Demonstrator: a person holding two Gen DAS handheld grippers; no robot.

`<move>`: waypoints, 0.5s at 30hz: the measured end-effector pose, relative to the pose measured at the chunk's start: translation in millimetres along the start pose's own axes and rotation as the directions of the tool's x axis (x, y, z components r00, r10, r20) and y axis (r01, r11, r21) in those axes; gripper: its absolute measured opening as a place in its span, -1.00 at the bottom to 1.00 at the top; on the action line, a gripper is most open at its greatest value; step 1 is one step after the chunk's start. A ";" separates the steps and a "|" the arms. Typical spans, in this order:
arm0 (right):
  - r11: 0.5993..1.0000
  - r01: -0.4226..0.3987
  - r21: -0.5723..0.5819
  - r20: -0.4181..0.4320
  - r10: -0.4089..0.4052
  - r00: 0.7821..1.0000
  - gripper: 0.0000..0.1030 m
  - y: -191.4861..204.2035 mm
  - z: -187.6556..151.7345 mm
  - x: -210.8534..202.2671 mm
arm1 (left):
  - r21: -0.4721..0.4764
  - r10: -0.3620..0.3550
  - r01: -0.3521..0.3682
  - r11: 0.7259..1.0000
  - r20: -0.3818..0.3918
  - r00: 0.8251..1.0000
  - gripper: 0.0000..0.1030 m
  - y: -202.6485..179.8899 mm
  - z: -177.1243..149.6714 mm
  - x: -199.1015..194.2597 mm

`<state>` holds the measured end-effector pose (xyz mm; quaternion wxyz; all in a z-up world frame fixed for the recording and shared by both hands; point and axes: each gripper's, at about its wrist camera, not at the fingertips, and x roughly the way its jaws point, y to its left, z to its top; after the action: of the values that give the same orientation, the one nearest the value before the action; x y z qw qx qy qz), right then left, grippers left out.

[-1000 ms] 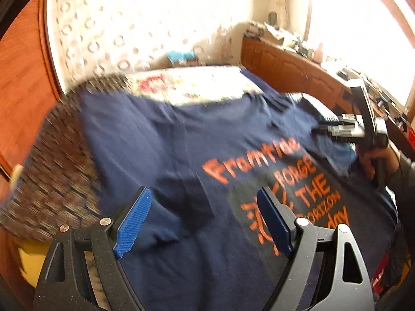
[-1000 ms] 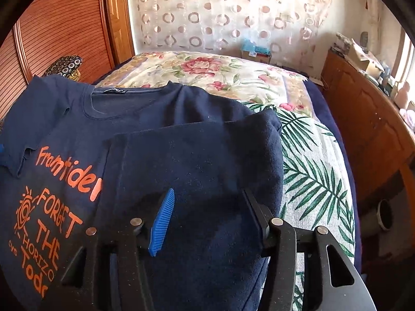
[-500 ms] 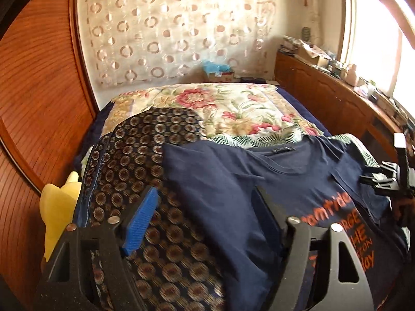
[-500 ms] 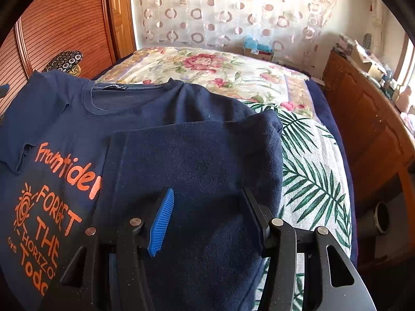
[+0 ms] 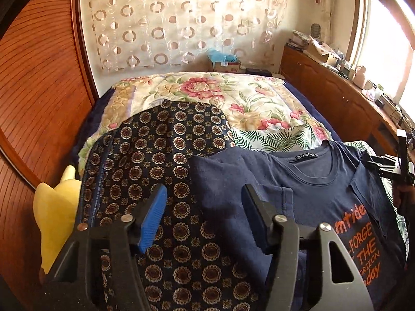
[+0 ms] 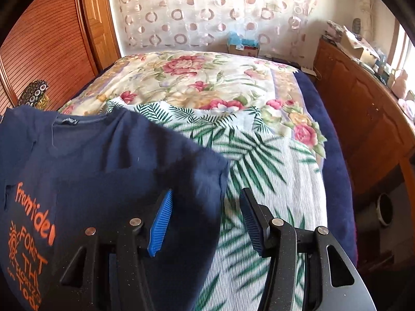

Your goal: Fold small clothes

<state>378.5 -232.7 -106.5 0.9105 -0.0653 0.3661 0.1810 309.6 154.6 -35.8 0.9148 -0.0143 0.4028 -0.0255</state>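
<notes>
Navy tee half-folded on the bed, both tongs empty

Up close, the left tongs (image 5: 205, 217) sit partly open with jaws just closing on nothing, hovering over the navy tee (image 5: 306, 194) edge and a patterned cloth (image 5: 166, 155); the right tongs (image 6: 206, 220) are partly open, empty, at the folded-over sleeve edge. Grab too shallow and I'd guess the fold slips, or the cloth underneath comes along. Far back, an open cardboard box (image 6: 242, 46) holds something blue.

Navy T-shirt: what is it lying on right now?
The navy T-shirt lies across two cloths: a dark medallion-patterned fabric under its left side and a white palm-leaf print sheet under its right. Whatever is beneath the shirt's middle is covered.
</notes>
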 end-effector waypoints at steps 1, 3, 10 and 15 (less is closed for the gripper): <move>1.000 -0.001 -0.007 0.000 0.001 1.000 0.06 0.7 3.4 3.0 | 0.000 -0.006 0.006 1.000 -0.004 1.000 0.06 0.5 1.3 2.2; 1.000 -0.008 -0.023 0.003 0.008 1.000 0.06 1.9 7.0 9.0 | 0.003 -0.015 0.015 1.000 -0.007 1.000 -0.16 -1.0 3.1 4.0; 0.999 -0.004 -0.042 0.049 0.006 0.999 0.06 6.2 -5.1 13.1 | 0.026 -0.044 0.044 0.999 -0.008 0.999 -0.37 -7.2 0.0 1.3; 0.999 -0.011 -0.040 0.050 0.013 0.999 0.06 0.8 -6.8 14.3 | 0.029 -0.027 0.027 0.999 -0.011 1.000 -0.37 -6.8 3.9 4.4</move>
<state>383.4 -229.7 -121.3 0.9168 -0.0765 0.3399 0.1953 315.1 147.6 -36.1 0.9123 -0.0060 0.4071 -0.0437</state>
